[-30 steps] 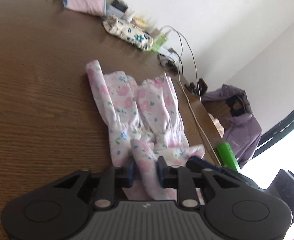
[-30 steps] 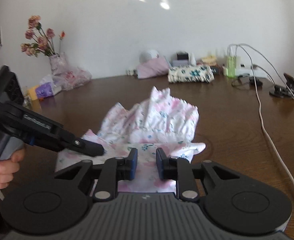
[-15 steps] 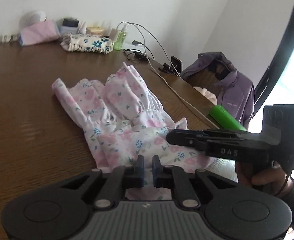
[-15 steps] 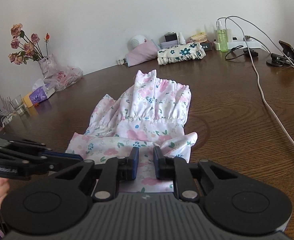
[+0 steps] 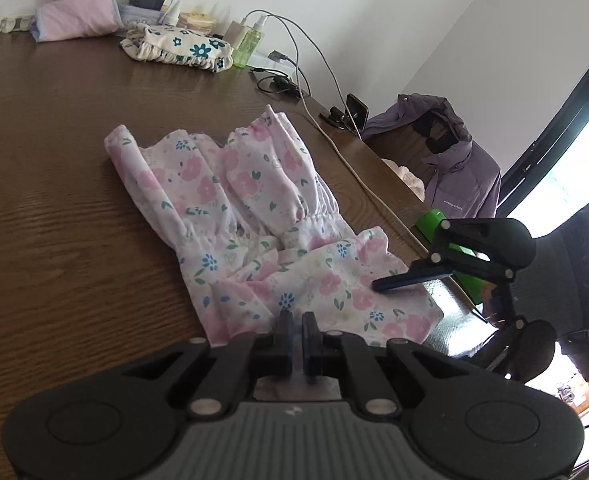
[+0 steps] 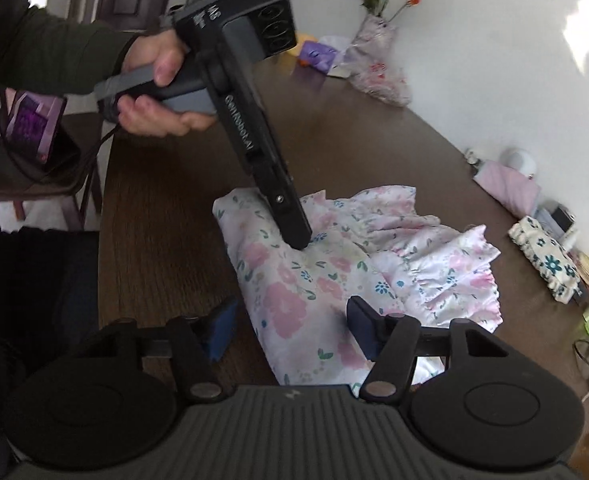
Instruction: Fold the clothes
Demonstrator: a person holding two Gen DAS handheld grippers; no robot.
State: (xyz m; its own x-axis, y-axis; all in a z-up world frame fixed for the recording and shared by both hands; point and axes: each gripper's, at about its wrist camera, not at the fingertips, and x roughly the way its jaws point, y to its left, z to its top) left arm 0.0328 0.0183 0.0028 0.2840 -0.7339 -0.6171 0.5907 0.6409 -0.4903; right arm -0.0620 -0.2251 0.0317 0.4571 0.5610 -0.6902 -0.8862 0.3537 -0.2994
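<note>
The floral dress (image 5: 254, 216) lies crumpled on the wooden table (image 5: 54, 208). Only the right wrist view shows the hand (image 6: 154, 92) pressing the left gripper (image 6: 300, 240), pinched nearly closed, onto it. The right gripper (image 6: 286, 328) hangs wide open, holding nothing.

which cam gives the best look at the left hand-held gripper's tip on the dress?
Right wrist view. It shows the left hand-held gripper side-on, its tip pressed down on the floral dress, with the hand gripping the handle. Left wrist view shows only its own fingers nearly closed, from behind, over the dress hem.
</note>
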